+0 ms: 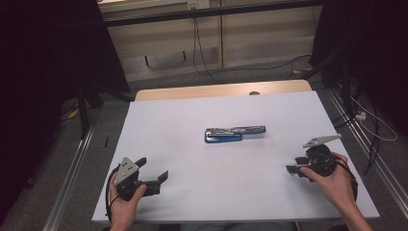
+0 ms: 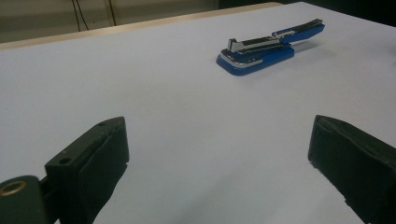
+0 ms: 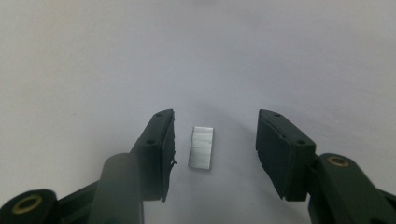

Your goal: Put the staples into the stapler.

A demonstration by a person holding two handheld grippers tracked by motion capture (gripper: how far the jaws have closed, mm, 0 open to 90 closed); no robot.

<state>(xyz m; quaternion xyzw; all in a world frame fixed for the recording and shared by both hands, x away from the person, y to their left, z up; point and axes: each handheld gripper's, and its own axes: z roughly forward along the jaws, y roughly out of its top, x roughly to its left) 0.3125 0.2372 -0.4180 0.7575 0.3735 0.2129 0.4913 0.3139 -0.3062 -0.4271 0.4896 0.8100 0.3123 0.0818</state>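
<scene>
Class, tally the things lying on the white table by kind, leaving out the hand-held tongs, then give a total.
Blue stapler, opened up: 1
Silver strip of staples, lying between the open jaws of the right tongs: 1
Total: 2

Your right tongs [image 3: 215,144] hang open over the white desk [image 3: 93,70], and a small silver strip of staples [image 3: 201,147] lies flat between the jaws, touching neither.
</scene>
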